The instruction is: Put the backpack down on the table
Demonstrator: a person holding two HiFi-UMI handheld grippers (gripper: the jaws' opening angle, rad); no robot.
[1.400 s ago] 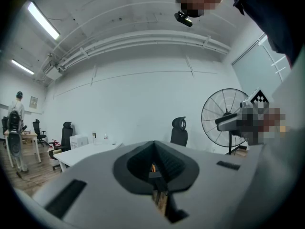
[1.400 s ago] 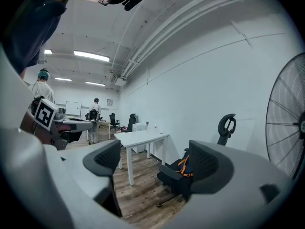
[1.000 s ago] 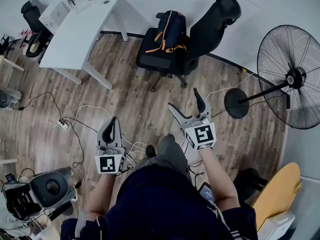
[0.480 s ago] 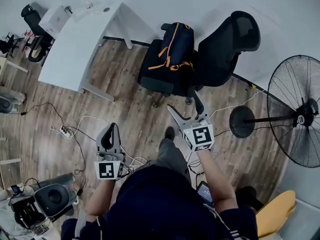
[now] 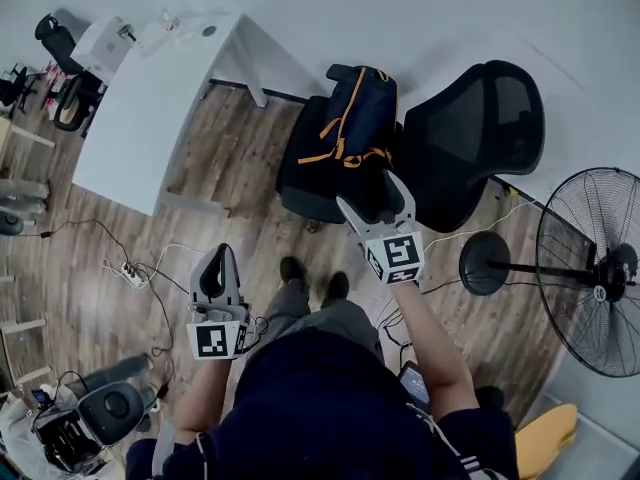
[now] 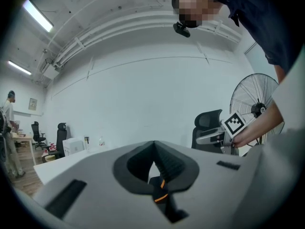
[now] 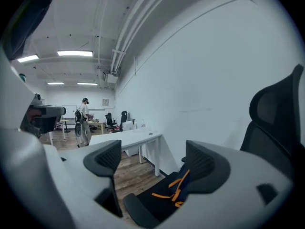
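- Under you, a wood-plank floor [image 5: 240, 178] runs to a plain white wall [image 5: 420, 8].
- A white table [image 5: 150, 88] stands at your upper left, close to that wall.
- Ahead of you sits a black office chair [image 5: 480, 138]; at your right, a pedestal fan [image 5: 590, 268].
- A power strip [image 5: 126, 271] lies on the floor at your left.
- Overhead, strip lights [image 7: 75, 53] burn along the ceiling.

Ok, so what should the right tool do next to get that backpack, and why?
Probably ease the right tool forward and down toward the top of the backpack. Its jaws stand apart with nothing between them. The backpack sits untouched on the black chair just ahead. The left tool is shut and hangs further back.
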